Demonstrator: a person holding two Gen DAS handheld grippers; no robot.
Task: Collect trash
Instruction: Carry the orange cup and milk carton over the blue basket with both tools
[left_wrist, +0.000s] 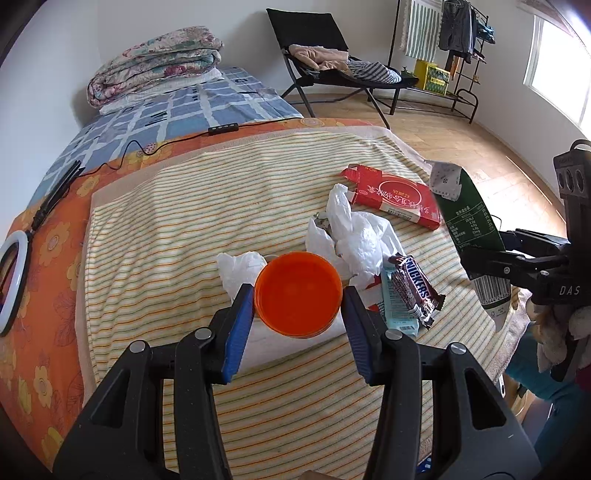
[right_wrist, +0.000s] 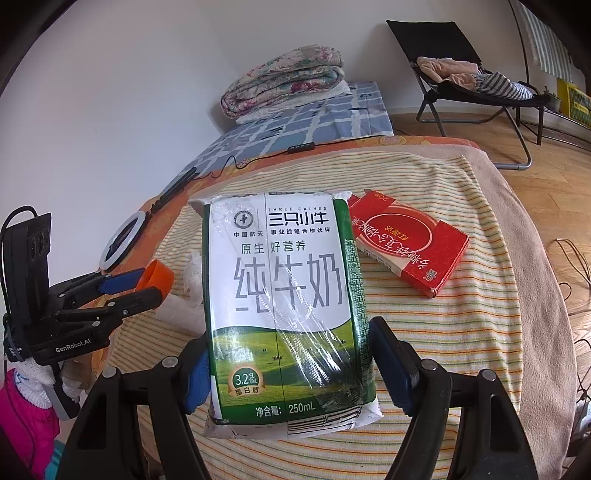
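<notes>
The milk carton (right_wrist: 286, 314) fills most of the right wrist view, hiding the trash pile behind it; the right claw (right_wrist: 291, 369) is clamped on its sides, holding it above the bed's striped blanket (left_wrist: 207, 206). The left claw (left_wrist: 297, 306) grips an orange cup (left_wrist: 297, 291), which looks empty. A Snickers wrapper (left_wrist: 415, 290) lies beside it.

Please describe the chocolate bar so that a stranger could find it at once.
On the striped blanket over the bed, look right of the orange cup between the left tool's fingers. The chocolate bar lies there on a pale blue packet; only it has a brown wrapper reading SNICKERS.
</notes>
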